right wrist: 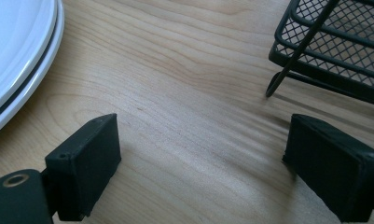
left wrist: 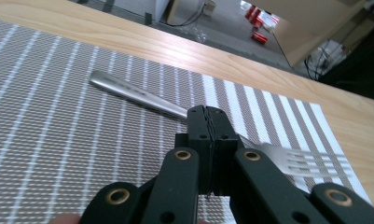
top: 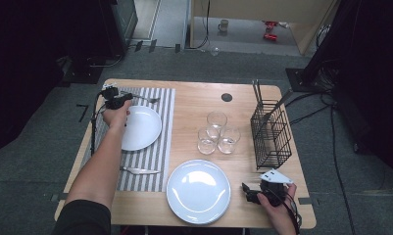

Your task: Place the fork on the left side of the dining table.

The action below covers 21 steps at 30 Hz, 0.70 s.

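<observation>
**Left jaws pinch fork on mat**

L gripper (left wrist: 208,140): jaws closed on fork (left wrist: 138,95) mid-handle, fork lying on striped placemat (left wrist: 45,154) at bench's far left. R gripper (right wrist: 201,163): jaws wide open, empty, over bare bench (right wrist: 184,70) between plates (right wrist: 17,51) & wire basket (right wrist: 334,51).

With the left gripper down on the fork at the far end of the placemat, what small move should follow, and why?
Probably a short lift. The left gripper has its jaws shut on the fork near the neck, while the fork looks flat on the striped placemat. The right gripper rests open on the table near the plates, so nothing blocks a lift.
</observation>
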Tool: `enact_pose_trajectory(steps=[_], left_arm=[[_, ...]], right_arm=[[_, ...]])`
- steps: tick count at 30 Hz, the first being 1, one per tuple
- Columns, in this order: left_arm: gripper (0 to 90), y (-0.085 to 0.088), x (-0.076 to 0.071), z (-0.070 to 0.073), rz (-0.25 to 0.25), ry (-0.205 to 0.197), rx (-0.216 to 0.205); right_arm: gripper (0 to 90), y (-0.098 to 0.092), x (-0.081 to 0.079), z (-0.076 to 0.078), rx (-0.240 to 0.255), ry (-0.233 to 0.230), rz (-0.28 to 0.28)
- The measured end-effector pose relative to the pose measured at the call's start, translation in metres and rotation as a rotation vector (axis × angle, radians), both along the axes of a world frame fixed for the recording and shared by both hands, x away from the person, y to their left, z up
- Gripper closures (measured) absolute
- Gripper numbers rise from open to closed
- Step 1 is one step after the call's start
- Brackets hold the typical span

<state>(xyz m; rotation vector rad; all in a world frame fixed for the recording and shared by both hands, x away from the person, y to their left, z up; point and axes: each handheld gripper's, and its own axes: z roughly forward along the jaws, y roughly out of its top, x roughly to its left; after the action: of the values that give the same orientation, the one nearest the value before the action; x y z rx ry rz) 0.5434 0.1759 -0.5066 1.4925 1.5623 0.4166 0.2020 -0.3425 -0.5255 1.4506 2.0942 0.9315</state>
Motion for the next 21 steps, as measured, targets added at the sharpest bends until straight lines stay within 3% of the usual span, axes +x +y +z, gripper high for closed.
enact_pose_trajectory(steps=[6,10,12,14,17,21], left_arm=[[88.8,-0.008,-0.008,0.007,-0.036,-0.042,0.040],[74.1,-0.013,-0.017,0.015,-0.068,-0.077,0.033],[62.6,-0.015,-0.024,0.019,-0.096,-0.092,0.011],[53.1,-0.017,-0.030,0.023,-0.126,-0.096,0.000],[41.5,-0.022,-0.042,0.030,-0.181,-0.105,0.015],[22.8,-0.023,-0.059,0.040,-0.191,-0.095,0.003]], right_arm=[[9.8,0.000,0.000,0.000,0.000,0.000,0.000],[9.8,0.000,0.000,0.000,0.000,0.000,0.001],[9.8,0.000,0.000,0.000,0.000,0.000,0.002],[9.8,0.000,0.000,0.000,0.000,0.000,0.002],[9.7,0.000,0.000,0.000,0.000,0.000,0.002],[9.7,0.000,0.000,0.000,0.000,0.001,0.002]])
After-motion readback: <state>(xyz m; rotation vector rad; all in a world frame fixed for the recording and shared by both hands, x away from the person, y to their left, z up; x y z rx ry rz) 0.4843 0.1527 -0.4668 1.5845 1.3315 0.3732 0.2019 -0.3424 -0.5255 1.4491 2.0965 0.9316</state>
